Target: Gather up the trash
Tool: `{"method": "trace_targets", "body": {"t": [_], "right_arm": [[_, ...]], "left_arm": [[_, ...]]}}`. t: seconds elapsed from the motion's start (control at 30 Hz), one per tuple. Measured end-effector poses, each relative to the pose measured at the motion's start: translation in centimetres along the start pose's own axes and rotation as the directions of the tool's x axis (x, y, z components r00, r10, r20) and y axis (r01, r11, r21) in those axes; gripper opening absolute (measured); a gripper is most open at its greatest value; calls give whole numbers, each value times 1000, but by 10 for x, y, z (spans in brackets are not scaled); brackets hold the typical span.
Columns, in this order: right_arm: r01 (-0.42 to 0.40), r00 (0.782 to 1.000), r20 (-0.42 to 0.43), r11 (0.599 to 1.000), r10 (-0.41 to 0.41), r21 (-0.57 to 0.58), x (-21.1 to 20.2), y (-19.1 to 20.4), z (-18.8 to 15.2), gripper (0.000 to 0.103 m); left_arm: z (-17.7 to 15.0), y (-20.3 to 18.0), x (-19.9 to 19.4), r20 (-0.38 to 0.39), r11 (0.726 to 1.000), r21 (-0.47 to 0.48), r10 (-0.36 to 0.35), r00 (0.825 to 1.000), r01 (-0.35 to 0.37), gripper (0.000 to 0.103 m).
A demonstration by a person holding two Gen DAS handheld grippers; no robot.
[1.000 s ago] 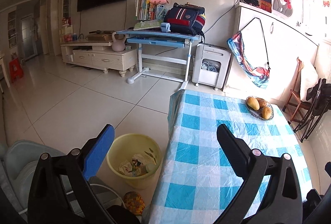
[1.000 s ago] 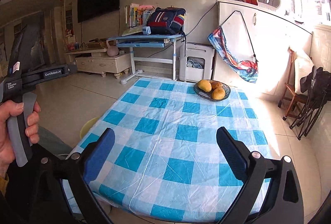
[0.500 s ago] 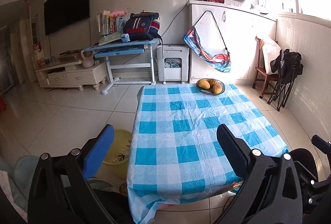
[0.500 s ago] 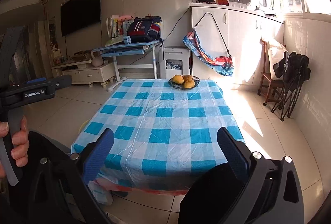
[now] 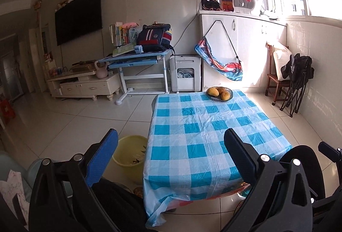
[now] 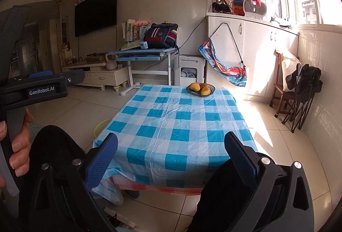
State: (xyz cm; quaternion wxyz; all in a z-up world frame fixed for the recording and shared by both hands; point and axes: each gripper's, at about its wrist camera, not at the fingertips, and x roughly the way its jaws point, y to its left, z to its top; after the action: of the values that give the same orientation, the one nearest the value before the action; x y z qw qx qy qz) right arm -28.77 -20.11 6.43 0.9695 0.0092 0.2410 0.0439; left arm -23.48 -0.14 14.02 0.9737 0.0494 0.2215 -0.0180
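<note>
A yellow trash bin [image 5: 130, 151] with scraps inside stands on the floor at the left side of a low table with a blue-and-white checked cloth [image 5: 205, 135]. Only its rim [image 6: 101, 126] shows in the right wrist view. My left gripper [image 5: 171, 156] is open and holds nothing, back from the table's near edge. My right gripper [image 6: 171, 159] is also open and holds nothing, facing the same table [image 6: 177, 122]. A hand [image 6: 18, 146] holds the left gripper's handle at the left of the right wrist view. Dark trouser knees sit below both grippers.
A bowl of mangoes [image 5: 219, 93] sits at the table's far end. Beyond stand a blue desk [image 5: 139, 58] with a backpack, a TV cabinet [image 5: 83, 84] and a white appliance [image 5: 185, 74]. A wooden chair and a folded black chair [image 5: 296, 84] stand at the right wall.
Both grippers have pulled back and up from the table, so the whole tabletop now shows. The left view swung right, away from the bin. Both stayed open.
</note>
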Motion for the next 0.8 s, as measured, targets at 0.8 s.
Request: {"method": "trace_targets", "body": {"t": [0.8], "right_arm": [[49,998,43,998,-51,37,-20,-10,-1,96]], "left_arm": [[-1,-15,-27,8,999,33,-2,1000,1,96]]}}
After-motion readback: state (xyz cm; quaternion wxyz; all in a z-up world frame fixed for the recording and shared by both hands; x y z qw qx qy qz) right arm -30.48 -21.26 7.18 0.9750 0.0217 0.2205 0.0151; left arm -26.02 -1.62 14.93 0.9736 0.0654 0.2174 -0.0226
